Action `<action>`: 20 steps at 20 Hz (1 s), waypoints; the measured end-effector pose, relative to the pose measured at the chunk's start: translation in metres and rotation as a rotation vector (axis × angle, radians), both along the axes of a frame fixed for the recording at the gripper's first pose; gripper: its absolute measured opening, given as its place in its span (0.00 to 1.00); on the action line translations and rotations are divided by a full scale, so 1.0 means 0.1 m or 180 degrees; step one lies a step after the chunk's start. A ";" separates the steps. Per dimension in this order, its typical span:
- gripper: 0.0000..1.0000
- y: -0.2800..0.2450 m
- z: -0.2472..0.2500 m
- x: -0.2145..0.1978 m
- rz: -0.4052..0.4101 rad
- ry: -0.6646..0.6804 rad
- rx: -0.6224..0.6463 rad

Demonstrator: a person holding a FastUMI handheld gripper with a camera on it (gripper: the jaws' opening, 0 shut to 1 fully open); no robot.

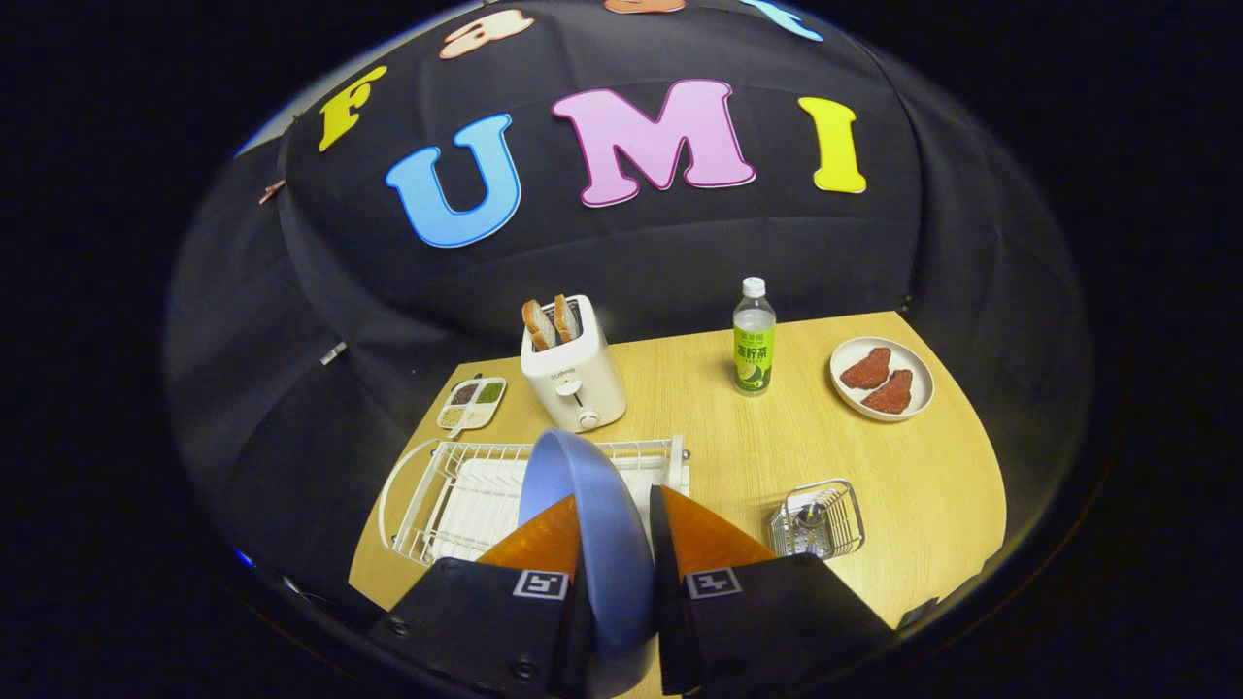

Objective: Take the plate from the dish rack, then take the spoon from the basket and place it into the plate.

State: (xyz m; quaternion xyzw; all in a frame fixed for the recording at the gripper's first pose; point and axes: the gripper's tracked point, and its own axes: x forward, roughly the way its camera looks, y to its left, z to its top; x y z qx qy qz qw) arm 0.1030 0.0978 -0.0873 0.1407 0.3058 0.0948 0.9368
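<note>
Gripper (612, 544) clamped on blue plate (583, 524) held on edge above white dish rack (437, 495) at table's (923, 485) near-left corner, wire basket (818, 519) near front edge, spoon perhaps inside.

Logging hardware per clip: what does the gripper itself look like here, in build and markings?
The gripper has two wedge-shaped fingers tapering forward from blocky black housings. Each housing carries a small square black-and-white fiducial marker on top, and screw heads show on the left housing. No cables or sleeve visible.

The plate (583, 505) stands edgewise between the jaws, dish rack (456, 495) behind it, basket (818, 519) to its right.
</note>
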 end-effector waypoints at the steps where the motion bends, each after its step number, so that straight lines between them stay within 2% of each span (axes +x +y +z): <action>1: 0.29 -0.11 -0.04 -0.13 0.0044 0.0028 0.0031; 5: 0.29 -0.60 -0.27 -0.58 0.0149 0.0140 -0.0052; 10: 0.29 -1.04 -0.66 -1.00 0.0071 0.0382 0.0364; 12: 0.29 -1.22 -0.87 -1.08 0.0040 0.0502 0.0452; 15: 0.29 -1.35 -1.22 -1.11 0.0134 0.0674 0.0549; 20: 0.29 -1.40 -1.80 -0.99 0.0262 0.1019 0.0814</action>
